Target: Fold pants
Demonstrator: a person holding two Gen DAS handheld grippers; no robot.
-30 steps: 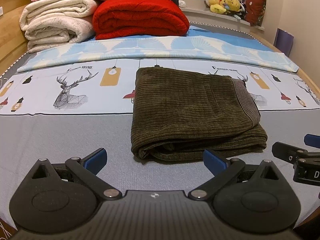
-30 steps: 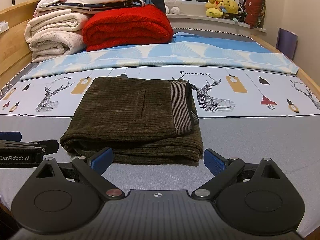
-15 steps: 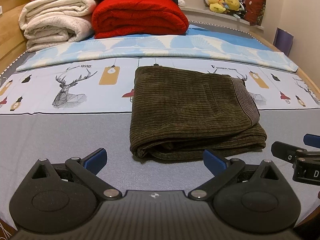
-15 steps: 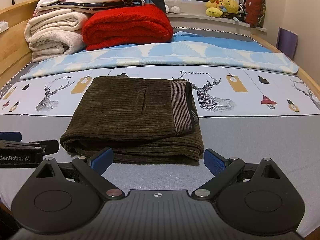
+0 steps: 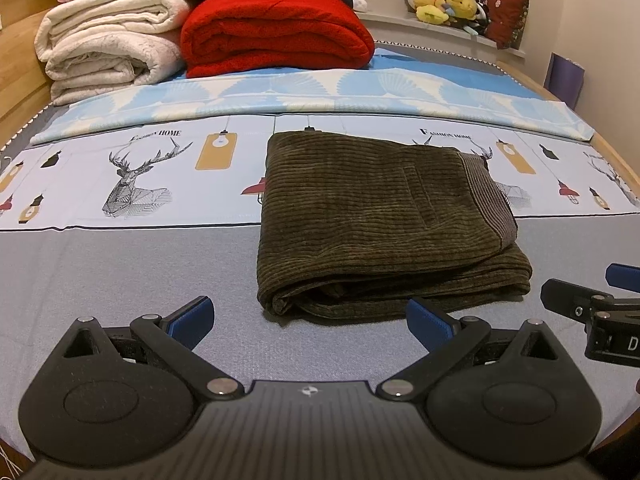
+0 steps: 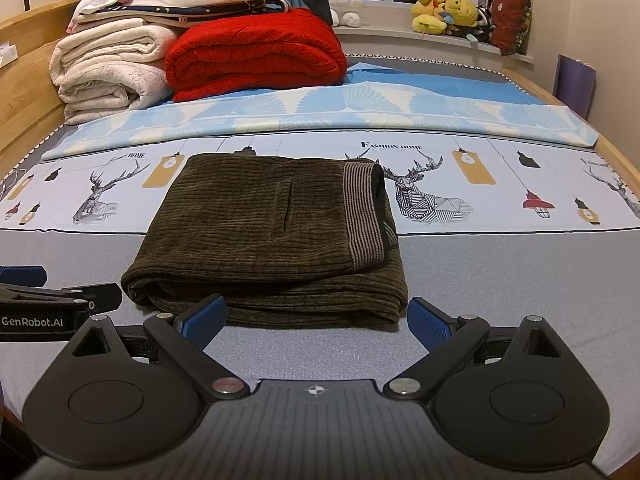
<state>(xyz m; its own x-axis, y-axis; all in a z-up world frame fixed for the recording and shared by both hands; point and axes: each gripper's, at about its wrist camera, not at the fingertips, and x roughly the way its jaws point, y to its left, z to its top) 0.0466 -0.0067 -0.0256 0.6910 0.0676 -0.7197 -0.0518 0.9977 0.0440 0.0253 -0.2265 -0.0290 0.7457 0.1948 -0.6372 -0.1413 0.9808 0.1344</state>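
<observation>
**Folded pants lie on the bed, both claws spread and empty**

At the far left of the bed [image 5: 120, 264], a stack of cream blankets [image 5: 108, 52] sits against the wooden bed frame, with folded white and dark bedding on top. Just right of it lies a folded red blanket [image 5: 276, 32]. A blue and white patterned sheet [image 5: 360, 92] runs across the bed in front of them, and nearer still comes a pale sheet printed with deer and hanging lamps.

The left claw [image 5: 310, 318] hovers low over the near grey part of the bed, its blue-padded fingers spread wide with nothing between them. The near fold of the pants sits just beyond its tips.

The pants [image 5: 380, 220] are dark olive corduroy, folded into a thick rectangle in the middle of the bed, partly on the deer print and partly on the grey fabric. The striped waistband [image 6: 362, 216] lies on the right side of the top layer.

The right claw [image 6: 318, 316] is also spread wide and empty, close to the near edge of the pants. Plush toys [image 6: 444, 14] sit on the window ledge at the far right.
</observation>
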